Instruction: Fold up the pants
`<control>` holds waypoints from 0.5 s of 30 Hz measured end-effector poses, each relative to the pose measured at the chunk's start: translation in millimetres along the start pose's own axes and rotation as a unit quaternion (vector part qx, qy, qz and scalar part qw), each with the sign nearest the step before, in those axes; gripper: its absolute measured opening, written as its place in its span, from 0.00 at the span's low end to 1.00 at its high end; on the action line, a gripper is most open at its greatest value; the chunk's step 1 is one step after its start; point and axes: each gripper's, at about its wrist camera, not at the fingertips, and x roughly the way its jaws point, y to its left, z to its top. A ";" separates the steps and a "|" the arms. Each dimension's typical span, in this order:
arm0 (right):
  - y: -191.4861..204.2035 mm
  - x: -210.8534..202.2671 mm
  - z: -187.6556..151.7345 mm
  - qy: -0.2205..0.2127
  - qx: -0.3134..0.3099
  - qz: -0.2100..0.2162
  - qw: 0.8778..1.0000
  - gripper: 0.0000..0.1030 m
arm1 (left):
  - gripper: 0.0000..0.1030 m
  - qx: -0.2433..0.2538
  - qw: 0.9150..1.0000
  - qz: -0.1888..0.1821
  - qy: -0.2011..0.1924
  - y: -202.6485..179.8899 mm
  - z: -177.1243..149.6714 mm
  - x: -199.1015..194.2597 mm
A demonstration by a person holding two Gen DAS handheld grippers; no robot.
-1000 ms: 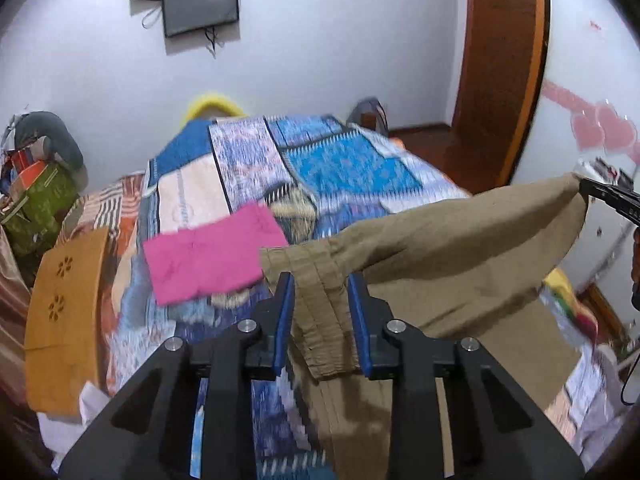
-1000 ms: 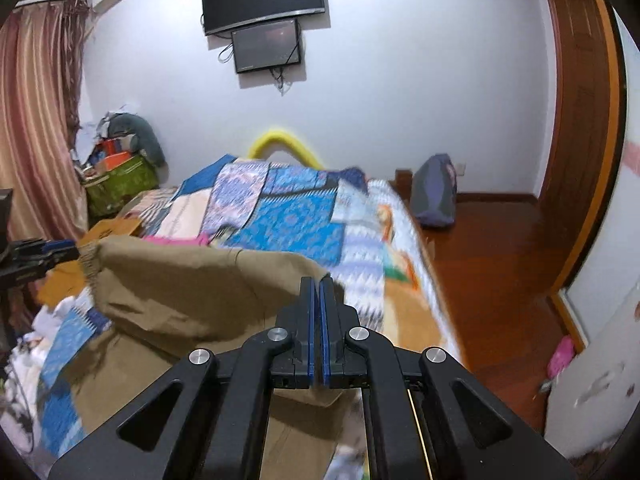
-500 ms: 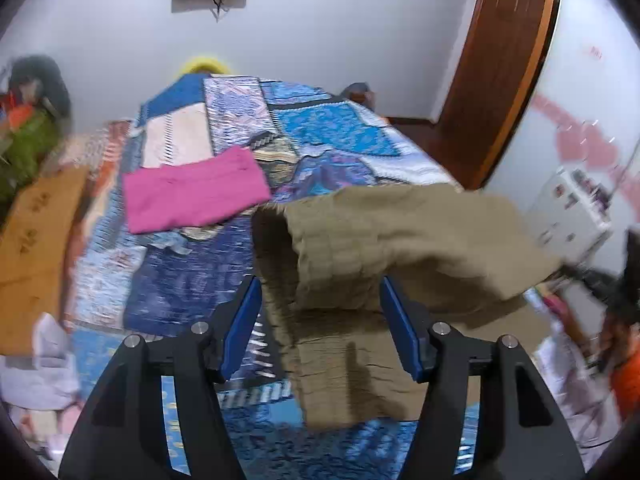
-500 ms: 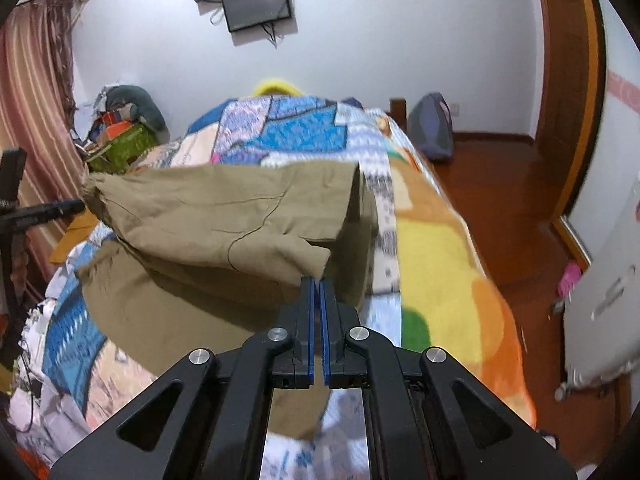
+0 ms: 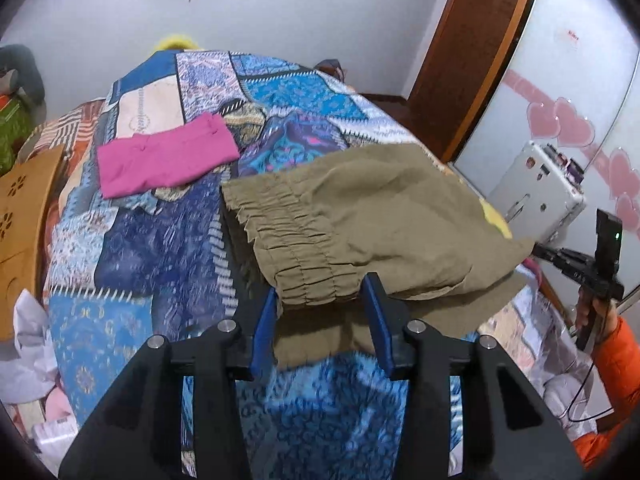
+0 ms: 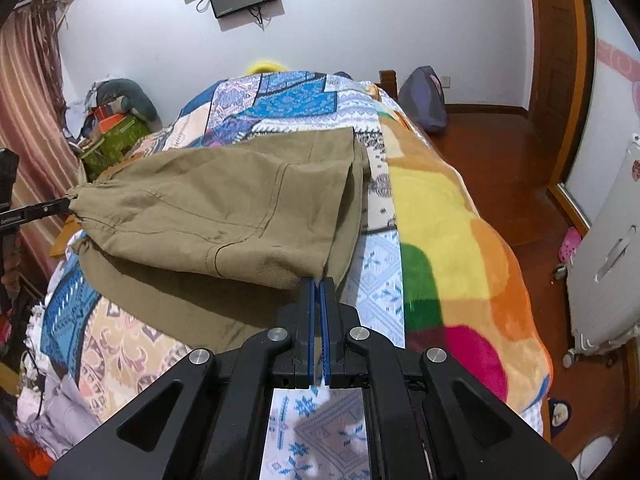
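Note:
The khaki pants (image 5: 384, 216) lie folded over on the patchwork bed, the top layer held just above the lower one. My left gripper (image 5: 322, 304) is open, its blue pads on either side of the elastic waistband (image 5: 296, 248), which rests loosely between them. My right gripper (image 6: 319, 284) is shut on the near hem corner of the pants (image 6: 224, 208). In the left wrist view the right gripper (image 5: 576, 264) shows at the pants' far right end. In the right wrist view the left gripper's tip (image 6: 36, 212) touches the waistband end.
A folded pink garment (image 5: 164, 158) lies on the bed (image 5: 132, 248) beyond the pants. A wooden board (image 5: 24, 216) leans at the bed's left side. A white appliance (image 5: 536, 196) and the wooden door (image 5: 472, 52) stand to the right. A bright fleece blanket (image 6: 452, 232) covers the bed's right side.
Both grippers have lowered the pants onto the bed. My left gripper has opened wide and released the waistband. The right gripper has stayed shut on the hem.

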 end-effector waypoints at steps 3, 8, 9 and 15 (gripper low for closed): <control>-3.7 2.2 -6.2 0.012 0.008 -0.002 1.000 0.02 | 0.42 0.006 1.000 0.012 0.021 -2.0 -13.6 8.3; 0.4 3.5 -20.0 0.044 -0.007 -0.011 0.999 0.03 | 0.42 0.015 0.999 0.037 0.032 -3.6 -24.6 6.8; 1.1 2.0 -21.4 0.046 -0.009 -0.012 0.999 0.03 | 0.42 0.016 0.999 0.038 0.031 -2.5 -24.3 3.6; 9.0 -23.7 -15.9 0.029 -0.026 -0.025 0.999 0.06 | 0.42 0.043 0.997 0.062 -0.010 -16.8 -12.3 -29.5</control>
